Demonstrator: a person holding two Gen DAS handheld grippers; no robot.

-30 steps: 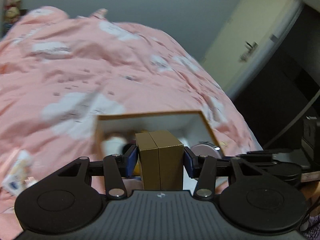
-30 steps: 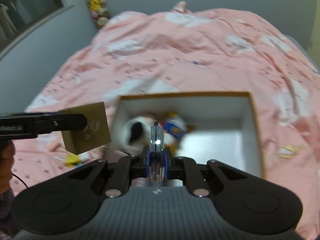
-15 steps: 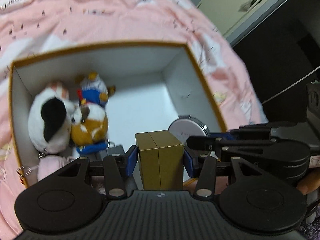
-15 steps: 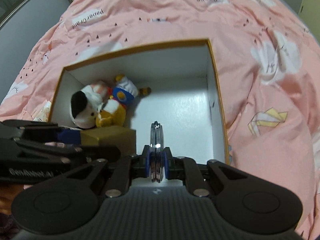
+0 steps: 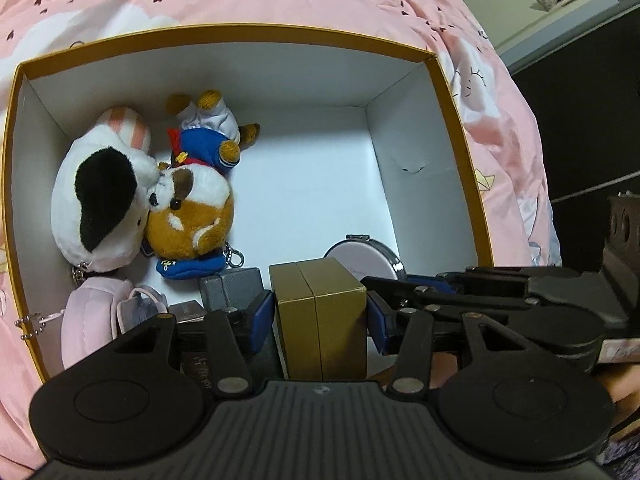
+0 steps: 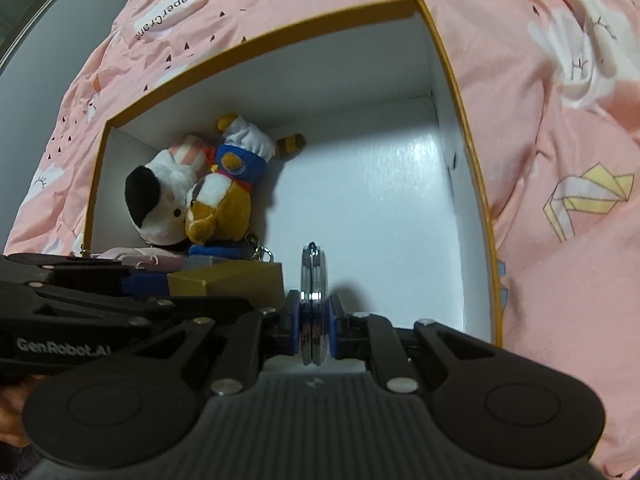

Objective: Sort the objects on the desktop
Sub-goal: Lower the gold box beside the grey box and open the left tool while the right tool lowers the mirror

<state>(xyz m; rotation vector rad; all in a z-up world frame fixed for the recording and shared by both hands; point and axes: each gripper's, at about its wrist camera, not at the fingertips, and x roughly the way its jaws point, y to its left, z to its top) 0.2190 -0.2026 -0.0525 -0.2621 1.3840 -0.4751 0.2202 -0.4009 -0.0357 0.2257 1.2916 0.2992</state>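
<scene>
Between the left tongs, a clenched gold box hangs over the storage box's near edge; beside it the right tongs pinch a round compact mirror edge-up, bare floor ahead.
</scene>
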